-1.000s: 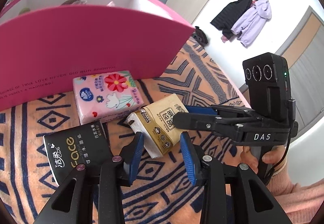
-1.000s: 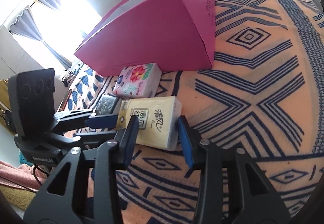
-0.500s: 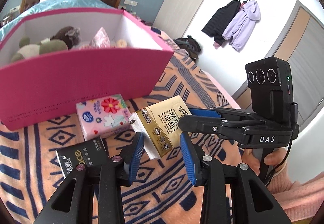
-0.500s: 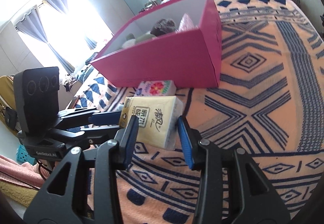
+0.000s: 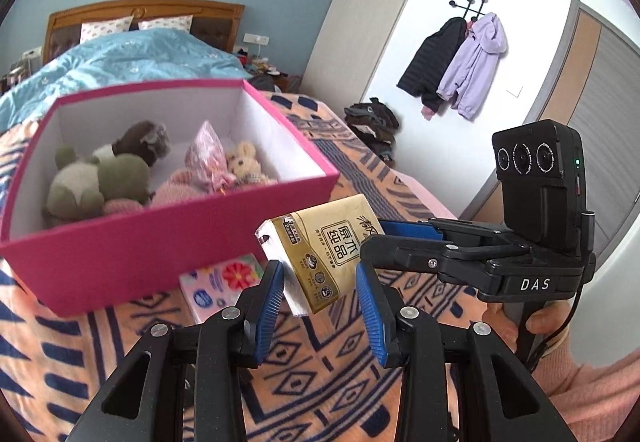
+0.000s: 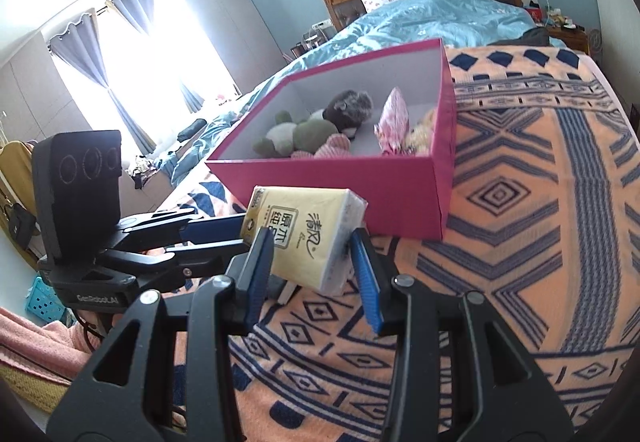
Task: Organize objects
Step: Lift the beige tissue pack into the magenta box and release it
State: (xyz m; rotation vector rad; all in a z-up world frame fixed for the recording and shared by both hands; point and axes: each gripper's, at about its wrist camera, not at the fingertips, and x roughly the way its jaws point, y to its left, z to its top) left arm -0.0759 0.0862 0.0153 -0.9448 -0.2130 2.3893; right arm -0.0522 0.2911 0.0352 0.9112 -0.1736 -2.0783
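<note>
1. Between the blue pads of the left claw (image 5: 320,302) sits the yellow tissue pack (image 5: 328,258). The claw is clenched on its near end, and the right claw (image 6: 312,274) clasps the same pack from the other side, so both carry it together.
2. A second ago the pack lay on the patterned blanket (image 6: 520,242). It has now risen clear of the blanket and hangs tilted at about the height of the box rim.
3. Ahead of both claws and slightly left of the left one, the pink box (image 5: 160,242) now shows its inside, where plush toys (image 5: 100,182) fill the left part and the floor beyond them is barer.
4. Below and left of the left claw, the floral tissue pack (image 5: 224,282) lies against the box wall, not yet picked up.
5. The lift looks done. What remains is probably carrying the pack forward over the near wall and releasing it inside.
</note>
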